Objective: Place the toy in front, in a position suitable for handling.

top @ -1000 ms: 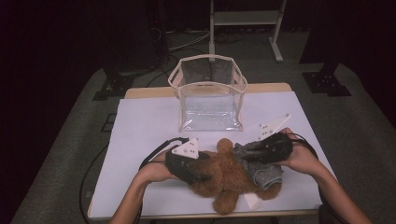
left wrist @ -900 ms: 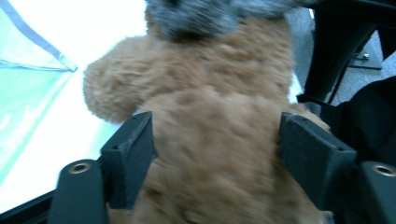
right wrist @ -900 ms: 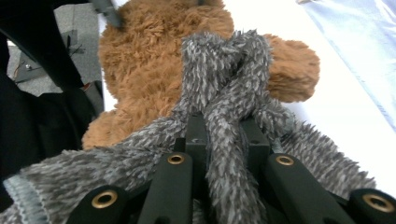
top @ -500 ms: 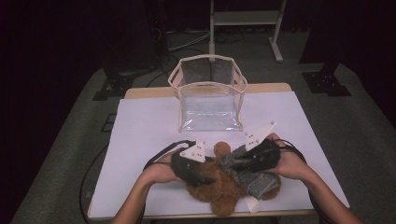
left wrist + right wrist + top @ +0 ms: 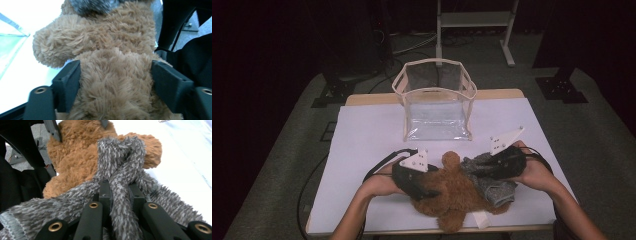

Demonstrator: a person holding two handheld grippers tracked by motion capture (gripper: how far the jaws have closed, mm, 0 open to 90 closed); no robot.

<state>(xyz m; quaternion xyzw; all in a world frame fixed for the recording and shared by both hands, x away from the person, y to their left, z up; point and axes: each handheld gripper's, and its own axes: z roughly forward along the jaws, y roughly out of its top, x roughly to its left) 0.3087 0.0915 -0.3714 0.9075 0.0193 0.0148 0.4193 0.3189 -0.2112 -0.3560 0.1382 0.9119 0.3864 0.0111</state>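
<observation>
Both grippers on the bear (image 5: 457, 192), at 6 o'clock from the bag (image 5: 437, 102).
Left gripper (image 5: 424, 189) jaws straddled its body; right gripper (image 5: 484, 170) pinched the scarf (image 5: 120, 170). Risk: a pull slips the scarf off.

Bare surface (image 5: 362, 145) lies open to the left and far right of the clear open-topped bag (image 5: 437, 107), which stands upright just beyond the brown teddy bear (image 5: 452, 192), blocking the way straight ahead.

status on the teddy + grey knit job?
Done: both grips look set. In hand: left gripper clamps the brown teddy bear; right gripper pinches its grey knit garment. Left: garment still tied around the bear; clear bag stands empty behind.
</observation>
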